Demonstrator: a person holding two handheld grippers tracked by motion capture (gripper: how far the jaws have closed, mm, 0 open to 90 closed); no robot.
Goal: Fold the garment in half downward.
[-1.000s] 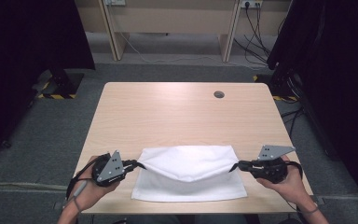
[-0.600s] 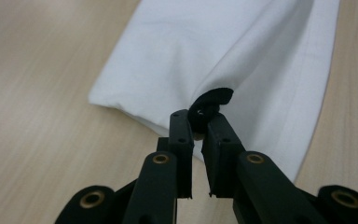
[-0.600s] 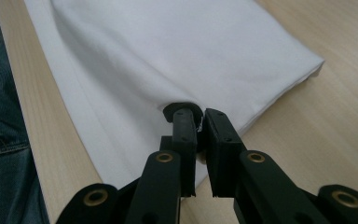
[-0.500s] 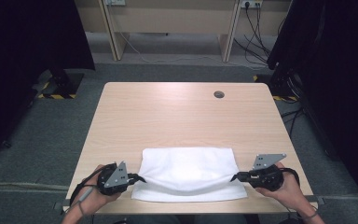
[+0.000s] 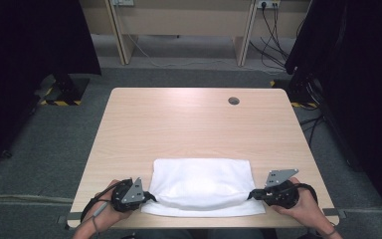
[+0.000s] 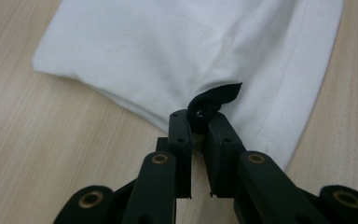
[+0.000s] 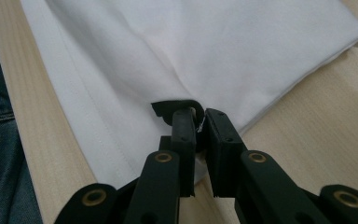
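We count one white cloth [image 5: 202, 186], folded over itself, on one wooden surface [image 5: 194, 124]. We count two tools: the left tool [image 5: 151, 196] at one side edge of the cloth and the right tool [image 5: 251, 195] at the other. Each tool has two black jaws, so four jaws in all, and each pair is pinched on a fold of cloth. We count two hands, the left hand [image 5: 110, 205] and the right hand [image 5: 298, 205], one to each tool. The surface has one round cable hole [image 5: 234, 101]. Beyond the surface we count two wall sockets, one [image 5: 122, 2] to the left and one [image 5: 264, 4] to the right.
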